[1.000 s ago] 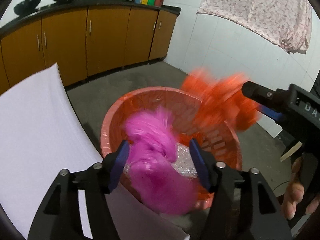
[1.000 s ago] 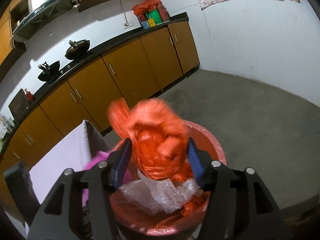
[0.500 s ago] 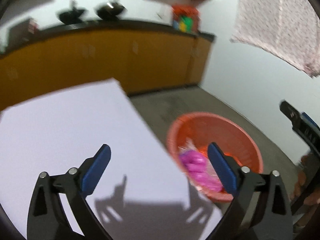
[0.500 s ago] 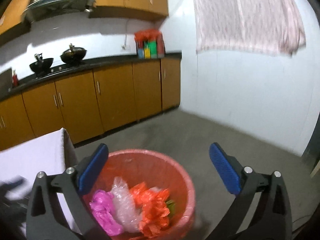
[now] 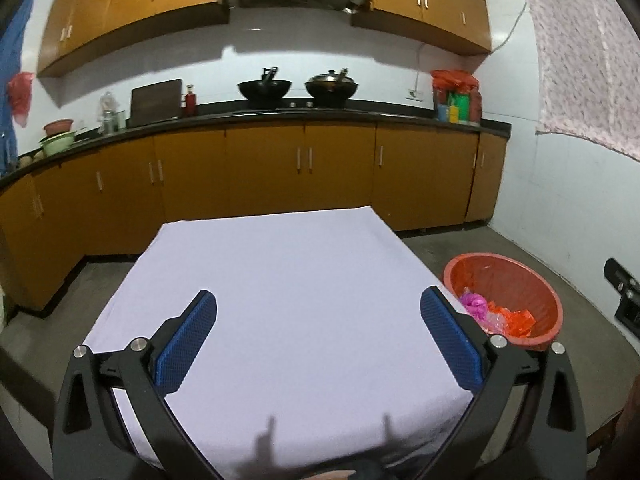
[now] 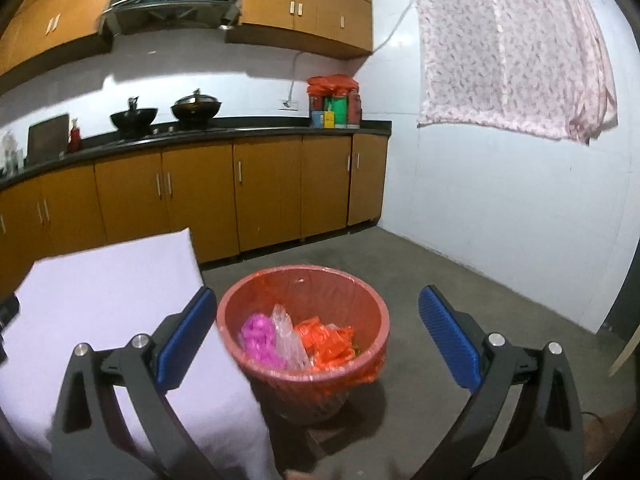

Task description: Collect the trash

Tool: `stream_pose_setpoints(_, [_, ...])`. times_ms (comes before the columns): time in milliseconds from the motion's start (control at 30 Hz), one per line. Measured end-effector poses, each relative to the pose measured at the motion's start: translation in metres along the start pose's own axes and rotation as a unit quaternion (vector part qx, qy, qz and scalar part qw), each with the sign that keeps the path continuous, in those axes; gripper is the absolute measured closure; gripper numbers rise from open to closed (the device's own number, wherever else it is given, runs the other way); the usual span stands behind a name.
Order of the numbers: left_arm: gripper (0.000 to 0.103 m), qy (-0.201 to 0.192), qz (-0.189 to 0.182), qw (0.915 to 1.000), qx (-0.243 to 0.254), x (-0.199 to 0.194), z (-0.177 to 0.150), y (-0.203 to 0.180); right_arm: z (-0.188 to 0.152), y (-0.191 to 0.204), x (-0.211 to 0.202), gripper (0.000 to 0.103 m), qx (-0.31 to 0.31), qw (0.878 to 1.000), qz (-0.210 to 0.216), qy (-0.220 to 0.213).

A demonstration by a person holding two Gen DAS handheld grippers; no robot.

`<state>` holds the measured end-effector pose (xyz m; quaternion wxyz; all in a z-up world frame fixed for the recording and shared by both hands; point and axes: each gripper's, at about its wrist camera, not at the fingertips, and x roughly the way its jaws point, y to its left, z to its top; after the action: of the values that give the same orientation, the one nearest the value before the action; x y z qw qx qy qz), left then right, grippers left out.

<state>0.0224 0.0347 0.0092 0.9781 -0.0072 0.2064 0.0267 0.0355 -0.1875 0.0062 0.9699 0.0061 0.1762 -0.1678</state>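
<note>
A red trash bin (image 6: 304, 271) lined with an orange bag stands on the floor by the table's right corner. In it lie a pink bag (image 6: 258, 330), clear bubble wrap (image 6: 286, 334) and an orange bag (image 6: 328, 340). My right gripper (image 6: 317, 292) hangs above and short of the bin, open and empty. The left gripper (image 5: 318, 296) faces the white-clothed table (image 5: 280, 256), its jaws opening wide with nothing between them. From there the bin (image 5: 500, 259) is at the right, with the pink bag (image 5: 472, 304) and orange bag (image 5: 514, 318) inside. Part of the right gripper (image 5: 622, 296) shows at that view's edge.
Orange-brown cabinets (image 5: 304, 176) under a black counter with two woks (image 5: 296, 90) run along the back wall. A floral cloth (image 6: 516, 48) hangs on the right white wall. Grey concrete floor (image 6: 460, 280) surrounds the bin.
Both grippers let go of their bags, pink from the left and orange from the right, which now lie in the bin. Both opened wide and drew back and up; the left swung toward the table.
</note>
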Motion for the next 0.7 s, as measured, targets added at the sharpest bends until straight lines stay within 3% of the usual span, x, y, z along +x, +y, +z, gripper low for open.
stream_pose_setpoints(267, [0.002,0.005,0.007,1.0000,0.002,-0.016,-0.016,0.006,-0.021,0.021,-0.032,0.004,-0.033,0.998,0.045,0.012])
stream_pose_setpoints(433, [0.002,0.010,0.003,0.9999,-0.002,-0.018,-0.019,0.010,-0.021,0.023,-0.038,0.004,-0.019,0.997,0.069,0.021])
stream_pose_setpoints(700, [0.002,0.006,-0.003,1.0000,-0.002,-0.020,-0.023,0.012,-0.022,0.028,-0.044,0.004,-0.018,0.997,0.072,0.026])
